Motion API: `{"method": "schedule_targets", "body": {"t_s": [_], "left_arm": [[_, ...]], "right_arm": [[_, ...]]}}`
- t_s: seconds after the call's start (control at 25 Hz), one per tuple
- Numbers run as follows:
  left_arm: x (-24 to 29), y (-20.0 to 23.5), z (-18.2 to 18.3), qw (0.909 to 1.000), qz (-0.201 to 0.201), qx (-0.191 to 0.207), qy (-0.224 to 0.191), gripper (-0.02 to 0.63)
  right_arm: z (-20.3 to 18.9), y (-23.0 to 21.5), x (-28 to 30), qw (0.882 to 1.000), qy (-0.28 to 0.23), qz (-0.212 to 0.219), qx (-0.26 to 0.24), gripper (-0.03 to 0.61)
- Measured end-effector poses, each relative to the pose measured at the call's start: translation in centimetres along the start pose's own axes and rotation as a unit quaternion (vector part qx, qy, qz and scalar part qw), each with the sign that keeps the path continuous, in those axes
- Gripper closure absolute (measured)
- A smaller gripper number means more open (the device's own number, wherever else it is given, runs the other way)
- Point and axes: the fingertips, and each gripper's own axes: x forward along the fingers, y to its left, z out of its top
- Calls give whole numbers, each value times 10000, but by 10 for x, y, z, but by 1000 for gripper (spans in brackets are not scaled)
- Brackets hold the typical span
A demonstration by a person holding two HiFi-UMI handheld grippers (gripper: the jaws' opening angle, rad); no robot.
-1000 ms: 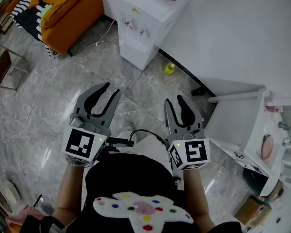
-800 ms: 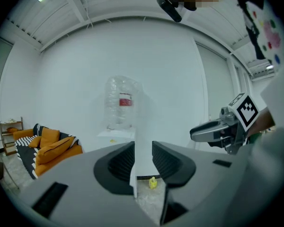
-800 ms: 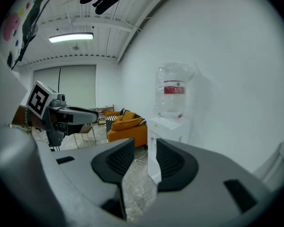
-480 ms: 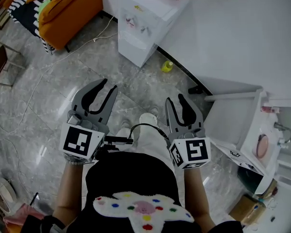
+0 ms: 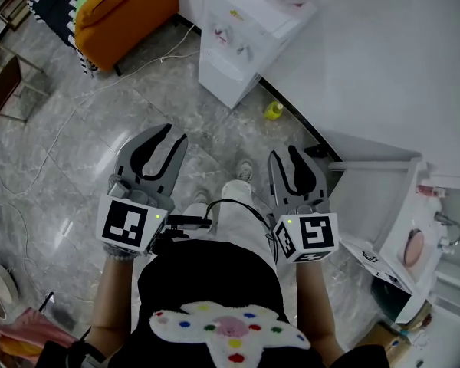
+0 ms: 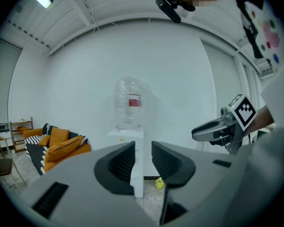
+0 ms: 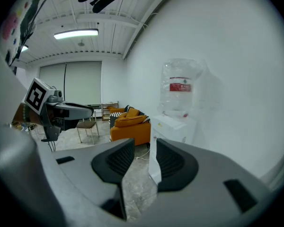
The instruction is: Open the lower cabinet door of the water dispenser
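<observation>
The water dispenser [image 5: 245,29] stands at the upper middle of the head view, against the white wall, with its lower cabinet door [image 5: 217,79] shut. Both tools hover well short of it, in the lower half of the frame. The left tool [image 5: 176,135] and the right tool [image 5: 285,153] are both released, jaws parted around nothing. In each gripper view the dispenser shows far off through the gap. An orange sofa [image 5: 115,14] fills the upper left. 1 small yellow bottle [image 5: 274,110] sits on the floor near the dispenser's lower right.

Glossy stone floor [image 5: 77,156], smooth plastic water dispenser [image 5: 241,48]
</observation>
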Motion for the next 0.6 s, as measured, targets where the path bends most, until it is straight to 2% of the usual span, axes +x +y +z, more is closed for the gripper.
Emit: {"method": "schedule_targets", "body": {"t_s": [0.2,0.6], "left_arm": [[4,-2,1,9999,137,81,28,495],[37,-3,-2,9991,401,-60,158,495]], "right_arm": [[2,-4,11,9998,-42,194,-28,448],[-3,-31,37,9988,89,485,24,448]]}}
